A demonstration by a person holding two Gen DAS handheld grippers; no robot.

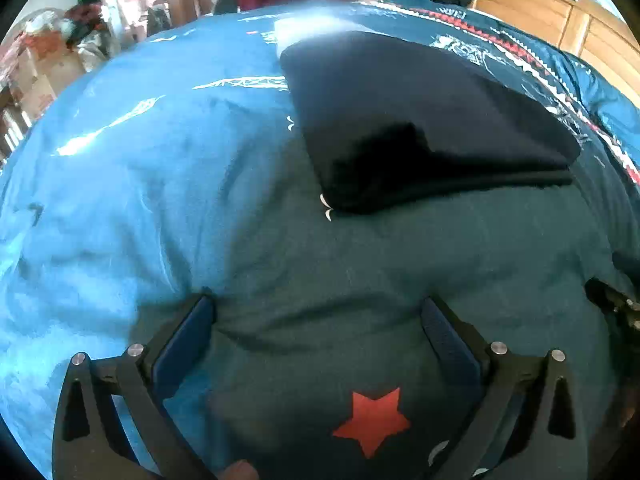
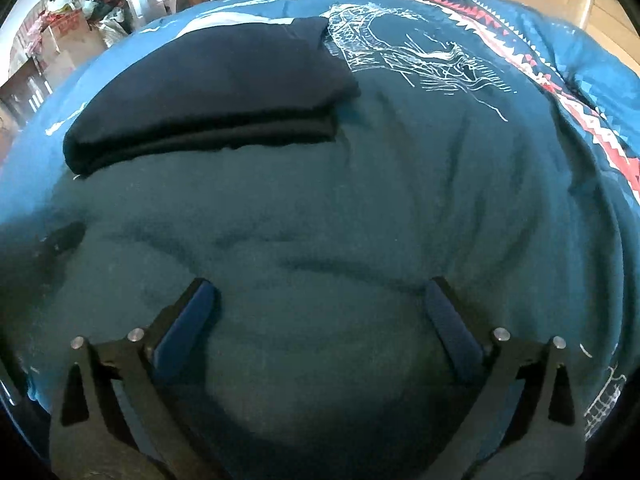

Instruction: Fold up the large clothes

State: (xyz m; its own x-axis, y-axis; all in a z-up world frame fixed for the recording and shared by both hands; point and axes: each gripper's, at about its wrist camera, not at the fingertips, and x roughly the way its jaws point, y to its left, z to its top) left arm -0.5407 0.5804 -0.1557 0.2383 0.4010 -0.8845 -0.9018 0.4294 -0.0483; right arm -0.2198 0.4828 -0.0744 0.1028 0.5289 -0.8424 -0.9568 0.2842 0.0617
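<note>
Bed, covered by a blue quilt [image 1: 120, 208] [image 2: 400, 220], rumpled, with shallow creases across its middle. Printed on the quilt: a red star [image 1: 374, 420] near the close edge, white line drawings [image 2: 420, 60], and a red, white and dark zigzag band [image 2: 560, 84] along the far right side. Lying directly on the quilt: one dark garment [image 1: 420, 120] [image 2: 208, 96], folded into a flat stack, its layered edges facing the cameras.

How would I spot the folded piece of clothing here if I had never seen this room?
Look at the big blue bedspread with white drawings and a red zigzag border. The folded dark garment lies on it, beyond both open claws. It is the only plain, near-black, neatly stacked thing on the patterned cover.
</note>
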